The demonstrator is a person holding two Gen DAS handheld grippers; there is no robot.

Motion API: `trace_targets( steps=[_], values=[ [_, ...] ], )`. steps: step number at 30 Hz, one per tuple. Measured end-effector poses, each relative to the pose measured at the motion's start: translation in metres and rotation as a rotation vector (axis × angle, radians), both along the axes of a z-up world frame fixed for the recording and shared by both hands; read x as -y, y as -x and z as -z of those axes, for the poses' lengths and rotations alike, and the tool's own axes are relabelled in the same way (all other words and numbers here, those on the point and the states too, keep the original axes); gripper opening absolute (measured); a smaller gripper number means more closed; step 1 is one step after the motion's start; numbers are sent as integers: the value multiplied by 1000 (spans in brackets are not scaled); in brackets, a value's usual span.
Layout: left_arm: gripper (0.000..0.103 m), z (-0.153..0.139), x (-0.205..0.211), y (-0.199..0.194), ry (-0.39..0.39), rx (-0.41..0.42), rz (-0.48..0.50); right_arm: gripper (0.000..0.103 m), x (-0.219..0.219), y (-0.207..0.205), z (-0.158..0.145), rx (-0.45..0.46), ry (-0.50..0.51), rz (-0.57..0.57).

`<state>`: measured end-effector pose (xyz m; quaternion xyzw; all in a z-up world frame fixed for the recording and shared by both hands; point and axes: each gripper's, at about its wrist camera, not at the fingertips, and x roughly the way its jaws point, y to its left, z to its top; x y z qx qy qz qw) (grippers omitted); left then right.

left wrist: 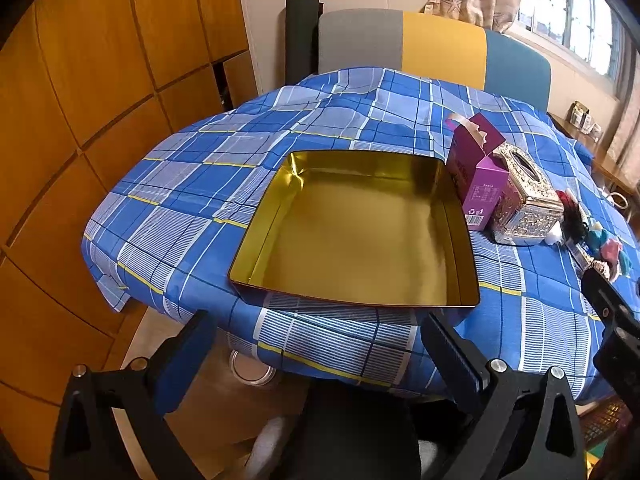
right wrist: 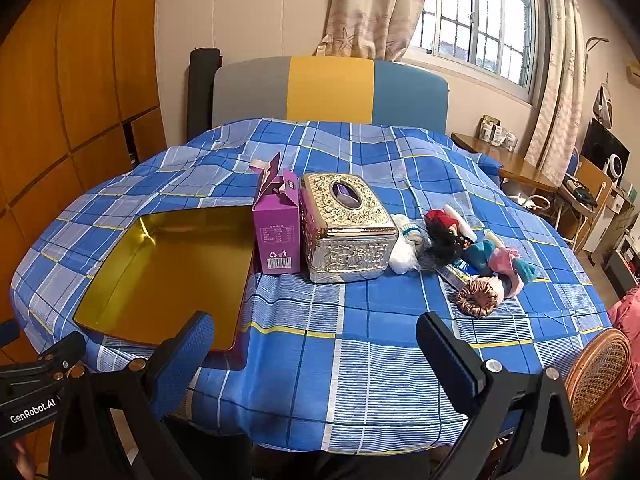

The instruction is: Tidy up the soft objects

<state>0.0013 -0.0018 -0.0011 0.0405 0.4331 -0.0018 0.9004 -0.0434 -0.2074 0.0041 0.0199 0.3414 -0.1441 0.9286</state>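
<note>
Left hand-held gripper [left wrist: 316, 340] and right hand-held gripper [right wrist: 316, 344], each with fingers spread wide and holding nothing, both poised at the near edge of the counter [right wrist: 360, 360]. The counter itself is hidden under a blue plaid cloth [left wrist: 180, 200] that hangs over its edges. An open gold tin [left wrist: 360, 236] lies on the cloth at the left, its near right corner cut off behind the right gripper's blue finger pad [right wrist: 184, 360] in the right view. Just right of the tin stands a purple carton [right wrist: 278, 226] with its top flaps open, touching an ornate metal tissue box [right wrist: 346, 228]. The soft objects [right wrist: 476, 256] lie in a heap to the right of the tissue box, well apart from the tin: a white piece, a dark-haired doll, teal and pink pieces, and a brown scrunchie [right wrist: 478, 296] nearest; they overlap, so single items are hard to separate. In the left view the heap is partly cut off by the other gripper. Behind the counter: a grey, yellow and blue chair back [right wrist: 332, 88], wooden wall panels [left wrist: 80, 80], a curtained window [right wrist: 480, 16], and a cluttered side desk [right wrist: 516, 168].
</note>
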Motion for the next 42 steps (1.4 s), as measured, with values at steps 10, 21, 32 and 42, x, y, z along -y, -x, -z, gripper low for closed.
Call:
trace_targets(
  steps=[10, 21, 32, 42],
  values=[
    [103, 2, 2, -1, 1, -5, -2, 103, 1, 1, 0, 4, 0, 3],
    [103, 4, 1, -1, -4, -10, 0, 103, 1, -1, 1, 0, 1, 3],
    [103, 5, 2, -2, -4, -13, 1, 103, 2, -1, 3, -10, 1, -1],
    [103, 7, 2, -2, -5, -15, 5, 103, 1, -2, 3, -13, 1, -8]
  ],
)
